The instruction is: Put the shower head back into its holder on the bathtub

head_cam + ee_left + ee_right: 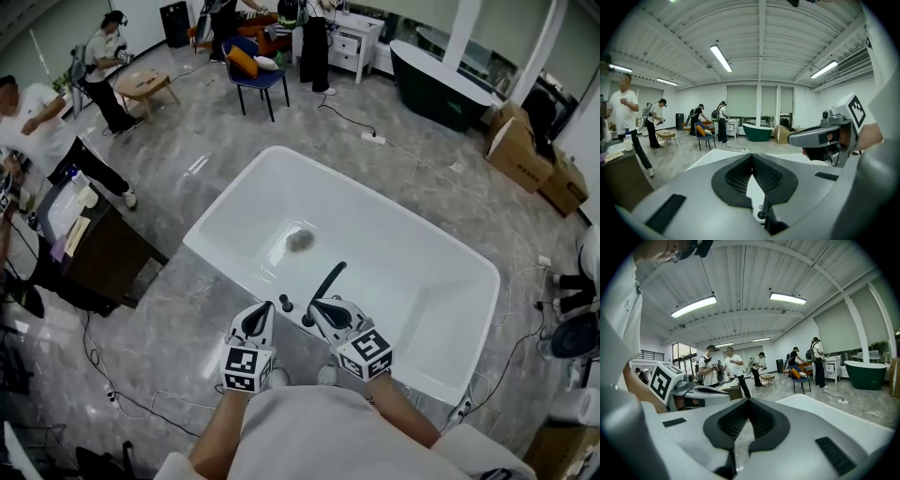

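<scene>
- The left gripper and right gripper both have their jaws pressed together and hold nothing.
- The shower head seems seated at the bathtub rim; next, confirm it.

No readable text, brand or number anywhere; my left cube and right cube carry only square black-and-white marker patterns (codes, not letters).

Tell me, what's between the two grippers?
In the head view, a small black knob sits on the white rim of the bathtub, between the left gripper and the right gripper.
</scene>
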Demonstrator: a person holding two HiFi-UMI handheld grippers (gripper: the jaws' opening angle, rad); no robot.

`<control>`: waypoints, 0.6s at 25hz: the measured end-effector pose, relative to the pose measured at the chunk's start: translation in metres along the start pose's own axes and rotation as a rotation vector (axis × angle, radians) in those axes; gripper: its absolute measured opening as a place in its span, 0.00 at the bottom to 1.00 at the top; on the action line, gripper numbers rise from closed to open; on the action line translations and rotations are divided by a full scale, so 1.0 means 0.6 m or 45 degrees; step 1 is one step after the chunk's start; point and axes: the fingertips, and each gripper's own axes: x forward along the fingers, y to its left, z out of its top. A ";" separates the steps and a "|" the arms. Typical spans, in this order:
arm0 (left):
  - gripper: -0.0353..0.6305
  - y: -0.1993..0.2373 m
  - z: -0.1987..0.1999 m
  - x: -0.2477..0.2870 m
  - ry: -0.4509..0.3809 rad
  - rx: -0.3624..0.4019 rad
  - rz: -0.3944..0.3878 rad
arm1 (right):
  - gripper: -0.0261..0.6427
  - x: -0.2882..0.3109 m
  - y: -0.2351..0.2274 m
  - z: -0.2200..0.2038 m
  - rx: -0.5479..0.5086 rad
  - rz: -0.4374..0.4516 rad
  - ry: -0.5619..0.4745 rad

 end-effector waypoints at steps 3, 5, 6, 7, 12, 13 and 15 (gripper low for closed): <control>0.07 0.017 0.004 -0.003 -0.011 0.008 -0.003 | 0.06 0.014 0.004 0.007 -0.013 -0.005 -0.004; 0.07 0.030 0.007 -0.005 -0.017 0.013 -0.008 | 0.06 0.025 0.008 0.010 -0.025 -0.006 -0.005; 0.07 0.034 0.008 -0.005 -0.019 0.014 -0.011 | 0.06 0.029 0.009 0.012 -0.025 -0.009 -0.006; 0.07 0.037 0.008 -0.006 -0.019 0.014 -0.015 | 0.06 0.031 0.010 0.012 -0.024 -0.014 -0.008; 0.07 0.044 0.011 -0.004 -0.023 0.019 -0.038 | 0.06 0.040 0.014 0.017 -0.026 -0.027 -0.009; 0.07 0.044 0.011 -0.005 -0.022 0.019 -0.043 | 0.06 0.041 0.015 0.017 -0.027 -0.029 -0.007; 0.07 0.042 0.009 -0.005 -0.020 0.016 -0.055 | 0.06 0.041 0.016 0.016 -0.028 -0.034 -0.002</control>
